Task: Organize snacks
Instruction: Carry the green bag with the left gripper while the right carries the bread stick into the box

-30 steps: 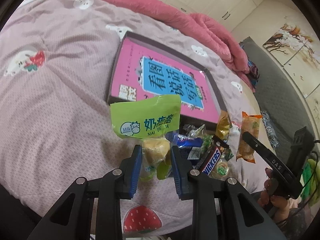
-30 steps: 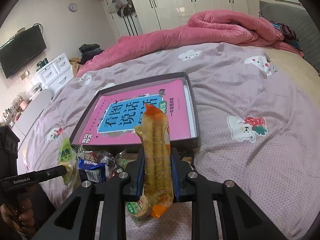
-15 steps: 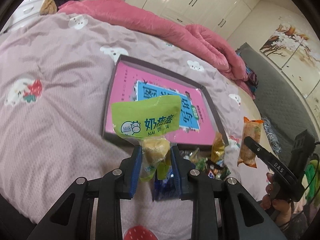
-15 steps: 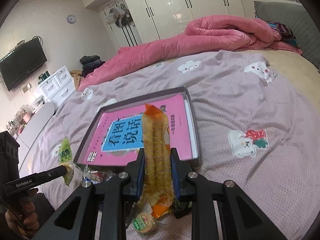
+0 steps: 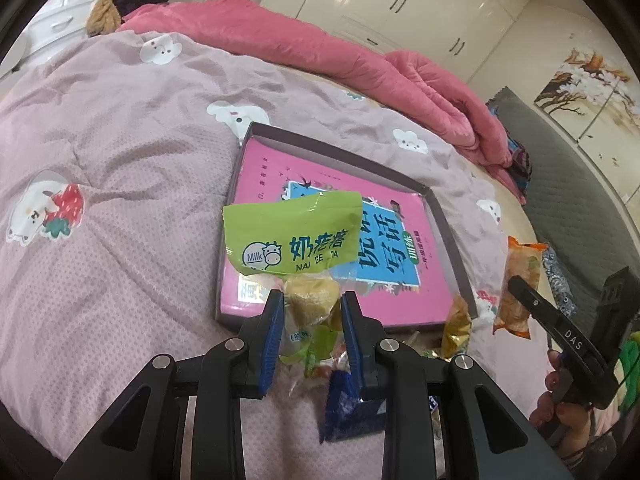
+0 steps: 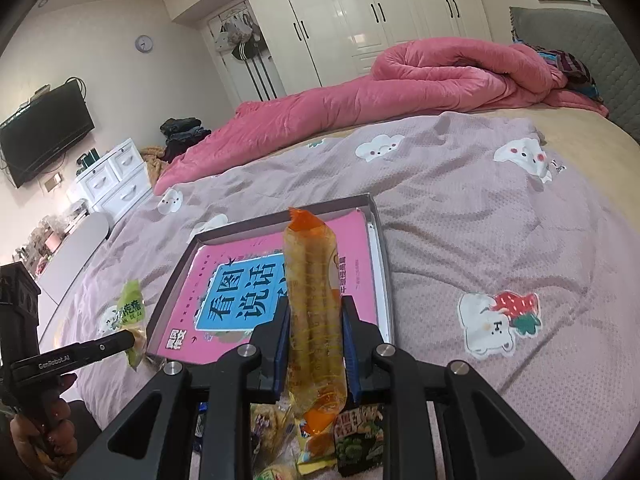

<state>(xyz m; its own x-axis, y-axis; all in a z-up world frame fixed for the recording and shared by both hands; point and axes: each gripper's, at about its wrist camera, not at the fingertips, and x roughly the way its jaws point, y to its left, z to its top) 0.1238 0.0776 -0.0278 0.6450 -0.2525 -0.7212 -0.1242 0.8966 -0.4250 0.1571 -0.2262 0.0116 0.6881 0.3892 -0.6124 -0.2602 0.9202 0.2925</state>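
Both grippers have lifted and moved toward the tray since a second ago: the snack pile that lay ahead of them now sits low, mostly under the fingers, and the tray fills more of each view.

The left gripper point(image 5: 311, 326) pinches a green packet point(image 5: 294, 238) by its clear lower part, where a yellowish snack shows between the blue pads point(image 5: 270, 334). The packet's green top stands up above the fingertips, in front of the tray's near edge. The right gripper point(image 6: 315, 342) clamps an orange packet point(image 6: 314, 312) around its middle; the packet stands nearly upright, its crimped top over the tray and its lower end hanging below the pads.

The tray point(image 5: 442, 216) is a shallow dark box on the pink bedspread point(image 5: 120, 128), with a pink book point(image 5: 272, 168) lying flat inside it. The rest of the snacks point(image 5: 456, 328) lie in a loose heap on the bedspread just before the tray's near edge; a gold wrapper and a blue one show among them.

In the left view the other gripper appears at the right with a hand point(image 5: 560, 412) on its handle; in the right view a hand point(image 6: 38, 442) grips the left tool at the lower left. A pink quilt point(image 6: 400, 88) lies bunched across the far side of the bed.
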